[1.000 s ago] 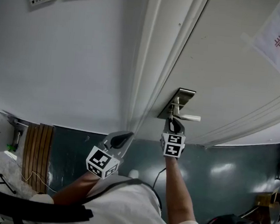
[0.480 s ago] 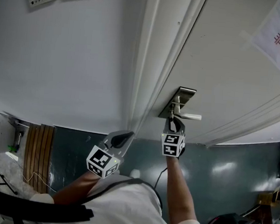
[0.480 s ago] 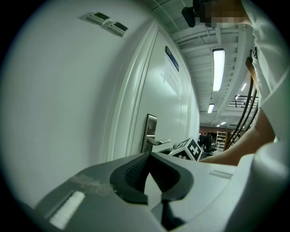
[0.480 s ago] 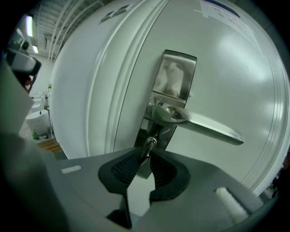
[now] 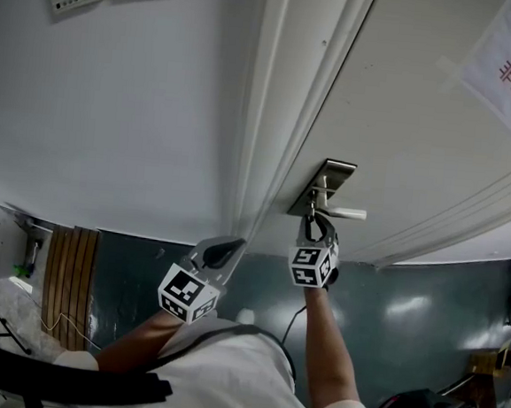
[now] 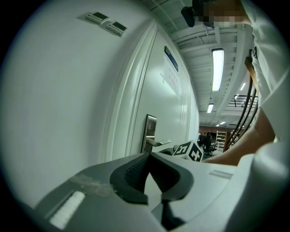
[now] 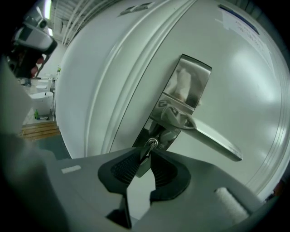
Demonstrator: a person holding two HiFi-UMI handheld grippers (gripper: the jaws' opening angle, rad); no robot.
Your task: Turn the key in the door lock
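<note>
With the right claw (image 7: 145, 158) drawn narrow, clamping ribbed dark pads on a thin, flat metal key (image 7: 148, 147) with a small ring at its head. Stuck in the lock at the foot of a glossy oblong steel plate (image 7: 189, 84), just under a smooth lever handle (image 7: 213, 138). Set in a plain white door (image 7: 247, 77). Off by the frame, holding the left claw (image 6: 147, 159) closed on nothing, pads tip to tip.

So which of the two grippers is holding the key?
The right gripper: its jaws are closed on the key in the door lock. The left gripper is off the door, jaws shut on nothing.
</note>
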